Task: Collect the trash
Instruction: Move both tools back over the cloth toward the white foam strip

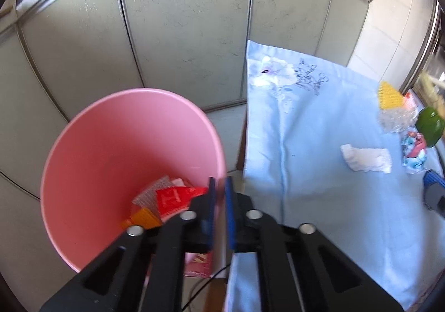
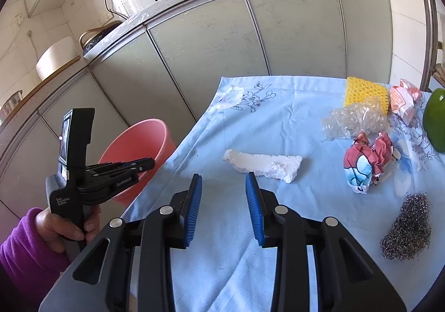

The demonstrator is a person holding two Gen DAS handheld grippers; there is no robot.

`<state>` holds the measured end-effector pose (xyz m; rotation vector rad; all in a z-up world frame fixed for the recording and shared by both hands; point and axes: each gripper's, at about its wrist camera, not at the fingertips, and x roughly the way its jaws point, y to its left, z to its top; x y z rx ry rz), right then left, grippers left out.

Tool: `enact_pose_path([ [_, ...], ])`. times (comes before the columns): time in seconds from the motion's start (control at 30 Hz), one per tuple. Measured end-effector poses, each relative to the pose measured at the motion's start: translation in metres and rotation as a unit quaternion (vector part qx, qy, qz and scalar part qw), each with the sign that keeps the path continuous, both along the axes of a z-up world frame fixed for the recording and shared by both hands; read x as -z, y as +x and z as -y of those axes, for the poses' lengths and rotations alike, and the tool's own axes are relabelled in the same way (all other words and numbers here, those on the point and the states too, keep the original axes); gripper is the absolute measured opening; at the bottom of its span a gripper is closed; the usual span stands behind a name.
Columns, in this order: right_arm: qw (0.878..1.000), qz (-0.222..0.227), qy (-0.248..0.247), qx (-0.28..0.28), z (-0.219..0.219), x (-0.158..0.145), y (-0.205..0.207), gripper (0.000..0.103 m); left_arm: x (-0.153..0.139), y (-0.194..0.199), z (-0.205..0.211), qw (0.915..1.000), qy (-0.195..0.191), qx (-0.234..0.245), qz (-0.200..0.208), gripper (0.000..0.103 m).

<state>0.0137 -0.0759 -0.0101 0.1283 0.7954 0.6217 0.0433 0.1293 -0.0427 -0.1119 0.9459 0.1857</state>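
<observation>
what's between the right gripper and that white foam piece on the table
Nothing: in the right wrist view only bare blue cloth separates the open right gripper from the white foam piece.

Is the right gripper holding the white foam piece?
No. The right gripper is open and empty, with the foam piece lying on the cloth ahead of it.

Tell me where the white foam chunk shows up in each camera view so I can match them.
Left wrist: white foam chunk lies right of centre on the blue cloth.
Right wrist: white foam chunk sits centre frame, just beyond the open right tool.
Shared landmark: the pink bucket.
</observation>
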Motion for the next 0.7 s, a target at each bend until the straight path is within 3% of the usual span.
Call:
enact_pose_path([
  [0.13, 1.0, -0.004, 0.003, -0.002, -0.001, 0.002, 0.001, 0.033, 0.0, -0.002, -0.001, 0.9999, 0.0, 0.012, -0.002, 0.004],
  [0.27, 1.0, -0.004, 0.001, -0.008, -0.003, 0.002, -0.001, 0.033, -0.004, -0.003, -0.005, 0.9994, -0.033, 0.008, 0.001, 0.007],
  [0.43, 1.0, -0.005, 0.003, -0.008, -0.001, 0.002, -0.002, 0.033, 0.0, 0.001, 0.014, 0.999, 0.028, 0.036, -0.007, 0.008],
  [0.57, 1.0, -0.003, 0.005, -0.006, 0.001, 0.001, -0.003, 0.033, 0.008, 0.004, 0.016, 0.9983, 0.041, 0.039, -0.015, 0.008],
  [0.7, 1.0, -0.005, 0.007, -0.006, 0.003, 0.002, -0.003, 0.033, 0.0, -0.002, 0.016, 0.9987, 0.033, 0.038, 0.006, 0.008],
])
